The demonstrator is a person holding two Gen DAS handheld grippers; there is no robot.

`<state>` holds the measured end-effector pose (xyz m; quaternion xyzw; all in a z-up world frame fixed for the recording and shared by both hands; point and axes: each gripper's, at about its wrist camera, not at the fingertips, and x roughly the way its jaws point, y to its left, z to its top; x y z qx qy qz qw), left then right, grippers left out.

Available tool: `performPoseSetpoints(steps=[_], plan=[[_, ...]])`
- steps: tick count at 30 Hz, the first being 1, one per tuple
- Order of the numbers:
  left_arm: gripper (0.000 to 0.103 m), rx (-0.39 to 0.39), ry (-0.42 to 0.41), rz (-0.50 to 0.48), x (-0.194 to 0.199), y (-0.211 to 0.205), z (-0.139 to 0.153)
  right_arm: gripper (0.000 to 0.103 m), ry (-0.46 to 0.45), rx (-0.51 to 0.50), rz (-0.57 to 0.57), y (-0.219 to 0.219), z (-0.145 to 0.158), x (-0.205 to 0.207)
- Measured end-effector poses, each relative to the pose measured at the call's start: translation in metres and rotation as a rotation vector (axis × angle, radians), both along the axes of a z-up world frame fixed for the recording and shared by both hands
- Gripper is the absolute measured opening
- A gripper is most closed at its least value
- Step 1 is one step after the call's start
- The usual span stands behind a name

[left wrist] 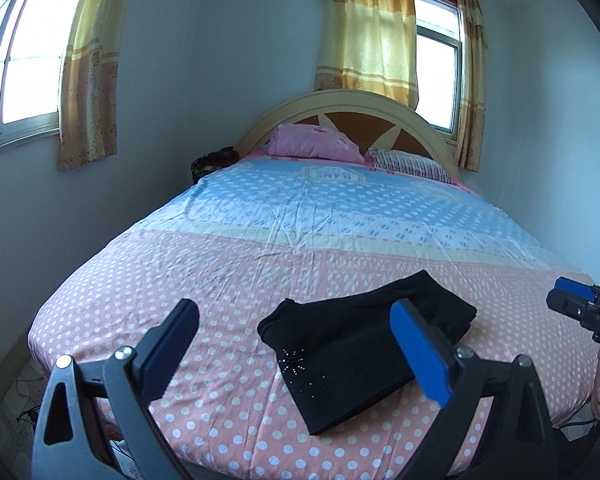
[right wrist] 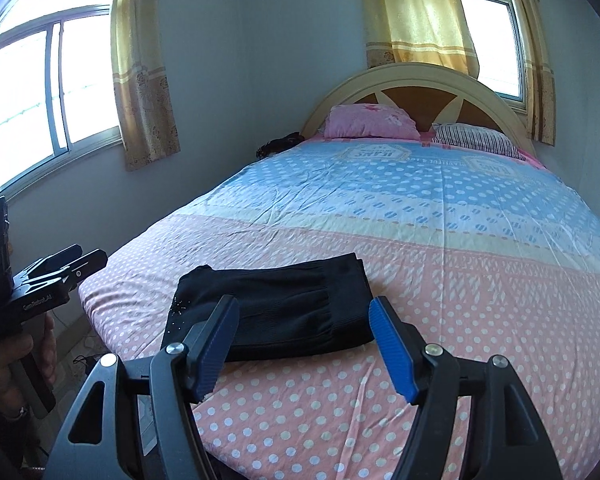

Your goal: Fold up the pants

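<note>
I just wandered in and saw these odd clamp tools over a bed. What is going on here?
A person holds a two-finger gripper in each hand above a bed with a pink polka-dot sheet. A pair of black pants with small sparkly studs lies on it, already folded into a compact rectangle. The left gripper and the right gripper are both open, hover near the foot of the bed and grip nothing. The folding looks done.

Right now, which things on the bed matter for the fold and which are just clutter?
Job:
black pants, folded on the bedsheet
left gripper, open
right gripper, open

Lying about:
pink pillow
striped pillow
dark bundle beside the bed
</note>
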<state>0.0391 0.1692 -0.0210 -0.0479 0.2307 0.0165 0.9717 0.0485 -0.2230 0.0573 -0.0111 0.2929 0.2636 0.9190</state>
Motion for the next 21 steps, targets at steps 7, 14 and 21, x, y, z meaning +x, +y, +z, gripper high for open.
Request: performPoseSetpoints(steps=[7,14,21], plan=[[0.099,0.001,0.003,0.006,-0.0008,-0.0003,-0.0012,0.069,0.008,0.002,0.001,0.0018,-0.0035,-0.0013],[0.101,0.006,0.012,0.01,0.0013,0.0,-0.0036,0.069,0.007,0.002,0.001,0.0015,-0.004,-0.0014],[0.103,0.019,0.028,0.01,0.0038,-0.0019,-0.0031,0.069,-0.016,0.005,-0.012,0.0008,-0.0037,-0.0052]])
